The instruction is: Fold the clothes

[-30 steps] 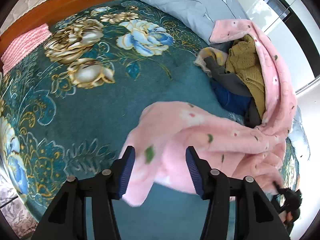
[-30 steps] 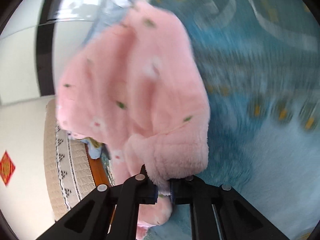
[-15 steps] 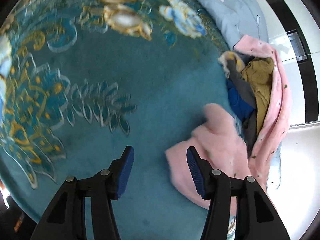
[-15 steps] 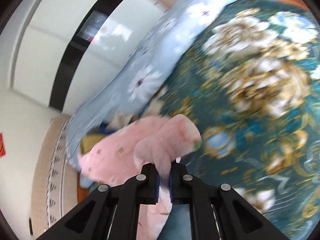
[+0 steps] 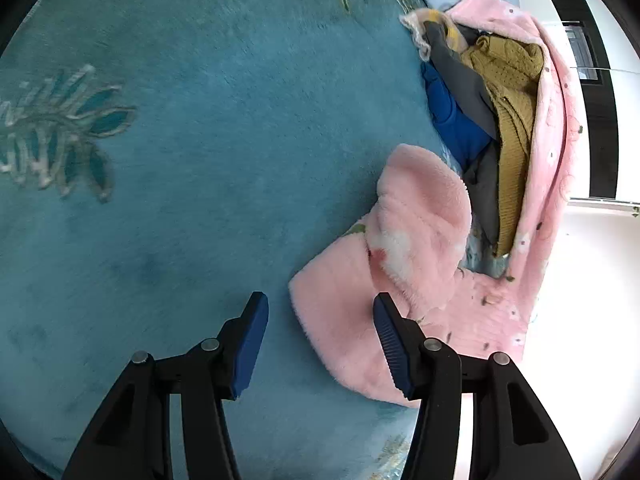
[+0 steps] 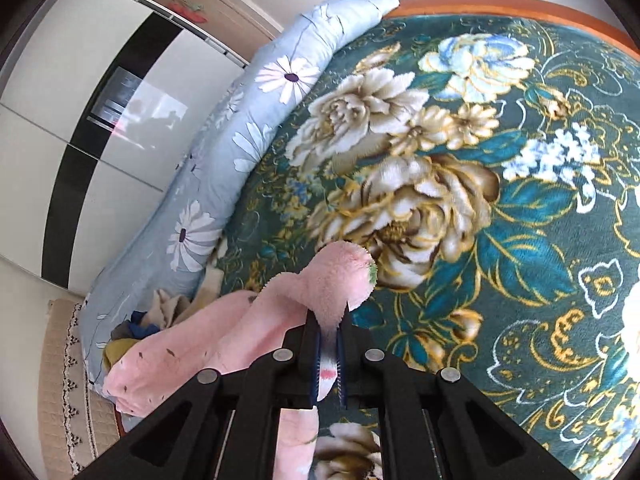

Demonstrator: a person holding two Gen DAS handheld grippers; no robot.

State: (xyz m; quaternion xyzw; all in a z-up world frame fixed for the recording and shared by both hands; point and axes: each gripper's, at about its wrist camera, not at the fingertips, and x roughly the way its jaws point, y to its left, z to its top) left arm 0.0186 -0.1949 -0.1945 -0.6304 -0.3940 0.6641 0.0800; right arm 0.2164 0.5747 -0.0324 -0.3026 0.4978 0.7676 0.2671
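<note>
A fluffy pink fleece garment [image 5: 392, 264] lies on the teal floral bedspread [image 5: 192, 168], its near edge just ahead of my left gripper [image 5: 320, 316]. The left gripper is open and empty, its right finger [image 5: 390, 340] overlapping the garment's edge. My right gripper [image 6: 329, 330] is shut on a fold of the same pink garment [image 6: 332, 284], which trails back to the left. A pile of other clothes [image 5: 492, 92], mustard, grey and blue, lies wrapped in pink fabric at the bed's right side.
A light blue daisy-print pillow [image 6: 224, 168] runs along the bed's edge. A wooden bed frame [image 6: 500, 2] borders the far side. White and black wardrobe doors [image 6: 92, 92] stand beyond. A beige mat [image 6: 60, 392] lies on the floor.
The left gripper swung down and right over the bedspread, no longer straddling the garment. The right gripper, still shut on the pink garment, turned from the floor side toward the bed's middle.
</note>
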